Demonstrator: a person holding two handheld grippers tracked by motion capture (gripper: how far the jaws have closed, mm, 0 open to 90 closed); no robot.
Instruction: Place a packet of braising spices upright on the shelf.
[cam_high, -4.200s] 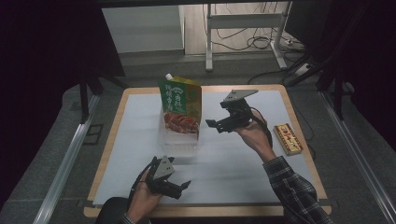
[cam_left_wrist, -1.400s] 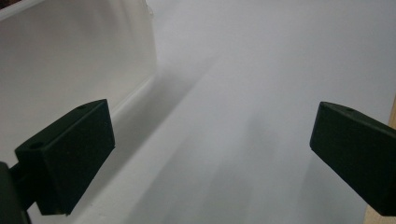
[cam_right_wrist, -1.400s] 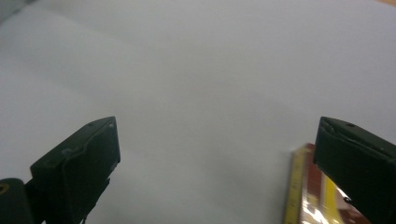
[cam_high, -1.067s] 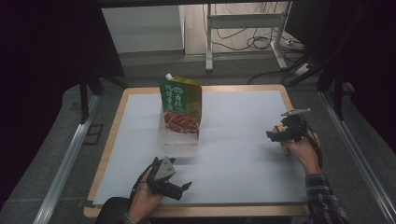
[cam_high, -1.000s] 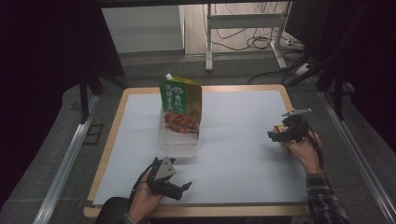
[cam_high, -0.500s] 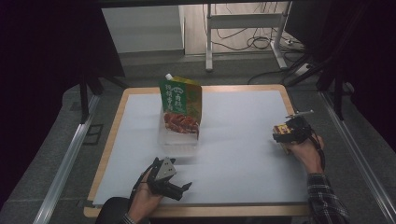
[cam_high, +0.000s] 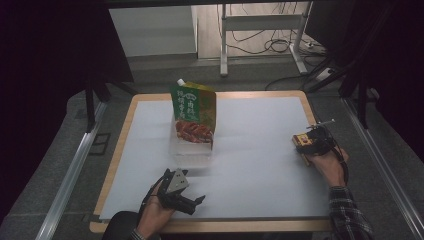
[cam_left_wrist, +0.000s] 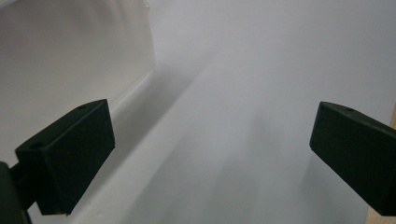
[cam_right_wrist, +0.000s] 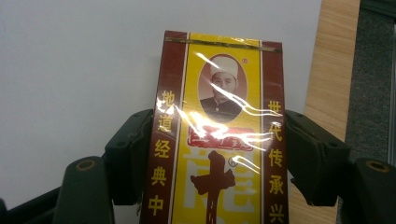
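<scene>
High view: at the counter's (cam_high: 260, 150) right edge, the right claw (cam_high: 311, 145) grips a small yellow-and-maroon box (cam_high: 301, 141); the left claw (cam_high: 192, 202) rests near the front edge, below a green pouch (cam_high: 192, 112).

Left gripper view: jaws spread wide over bare white surface.

Right gripper view: both jaws clamp the box's (cam_right_wrist: 219, 140) long sides. Film-wrapped, it looks light, stiff and slippery; mid-length is likely the safest hold.

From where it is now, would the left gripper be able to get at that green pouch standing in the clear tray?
Probably yes. The left gripper is open and holds nothing, and bare white table lies between it and the green pouch. The clear tray wall stands in front, so it would likely go over the rim.
</scene>
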